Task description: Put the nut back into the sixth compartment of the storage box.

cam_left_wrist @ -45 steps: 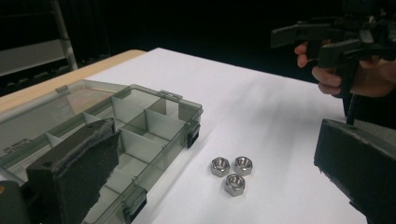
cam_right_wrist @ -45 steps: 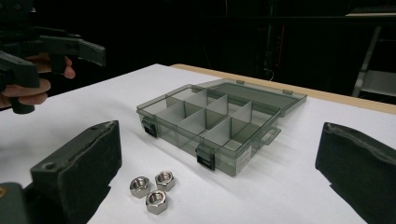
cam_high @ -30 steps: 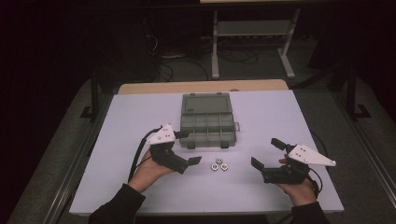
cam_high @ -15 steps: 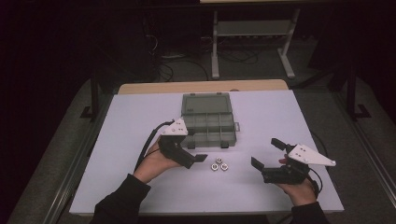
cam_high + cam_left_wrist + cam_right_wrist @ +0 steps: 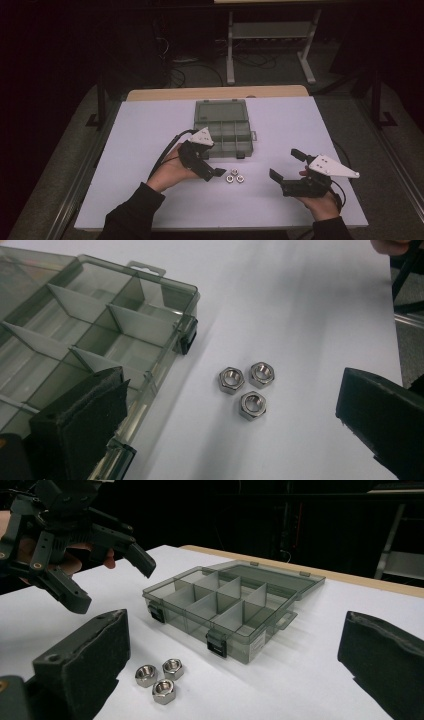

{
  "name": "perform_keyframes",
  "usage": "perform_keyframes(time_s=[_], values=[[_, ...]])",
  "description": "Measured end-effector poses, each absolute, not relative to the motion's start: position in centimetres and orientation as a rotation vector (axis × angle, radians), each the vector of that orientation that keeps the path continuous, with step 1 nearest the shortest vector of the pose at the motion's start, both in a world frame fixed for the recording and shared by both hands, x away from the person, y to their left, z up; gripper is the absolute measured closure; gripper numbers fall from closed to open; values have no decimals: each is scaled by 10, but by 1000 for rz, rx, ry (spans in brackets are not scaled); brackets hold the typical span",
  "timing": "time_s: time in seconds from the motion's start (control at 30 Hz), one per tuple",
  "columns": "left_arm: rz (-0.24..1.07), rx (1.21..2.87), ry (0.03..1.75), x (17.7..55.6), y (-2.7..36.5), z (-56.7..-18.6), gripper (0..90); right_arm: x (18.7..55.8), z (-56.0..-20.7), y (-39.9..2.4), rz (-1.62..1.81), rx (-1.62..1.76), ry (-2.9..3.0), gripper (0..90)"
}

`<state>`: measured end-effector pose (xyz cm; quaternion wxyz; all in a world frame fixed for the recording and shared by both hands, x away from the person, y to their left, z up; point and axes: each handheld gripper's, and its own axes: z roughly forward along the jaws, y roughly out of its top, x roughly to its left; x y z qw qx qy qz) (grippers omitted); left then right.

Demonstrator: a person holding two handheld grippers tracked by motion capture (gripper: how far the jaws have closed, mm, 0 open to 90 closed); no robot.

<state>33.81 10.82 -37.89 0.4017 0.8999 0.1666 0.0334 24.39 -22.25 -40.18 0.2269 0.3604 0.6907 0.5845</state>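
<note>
Left gripper [image 5: 212, 168] fingers open, hovering at 9 o'clock of three nuts [image 5: 248, 387]; right gripper [image 5: 286, 167] open, idle. Risk: nuts touching, fingers nudge neighbours, scatter across surface [image 5: 150, 130].

Lab or workshop, white worktable [image 5: 150, 125] under light, dark surroundings, metal stand [image 5: 270, 45], cables on floor [image 5: 190, 65]

I'm looking at three shiny silver nuts [image 5: 245, 386] lying on a pale lavender-white table [image 5: 150, 125], beside a smoky grey translucent box [image 5: 222, 127]; my grippers' jaws are showing matte black.
</note>
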Motion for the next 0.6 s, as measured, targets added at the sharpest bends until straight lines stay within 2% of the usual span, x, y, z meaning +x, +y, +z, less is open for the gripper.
perform_keyframes(time_s=[0.13,0.23,0.6], values=[[81,2306,423,340,103,-382,10,244,-402,-223,1612,997,1899,0],[68,2339,401,341,97,-384,142,244,-402,-222,1610,1002,1902,0],[34,2421,391,344,81,-391,201,245,-403,-222,1606,1000,1909,0]])
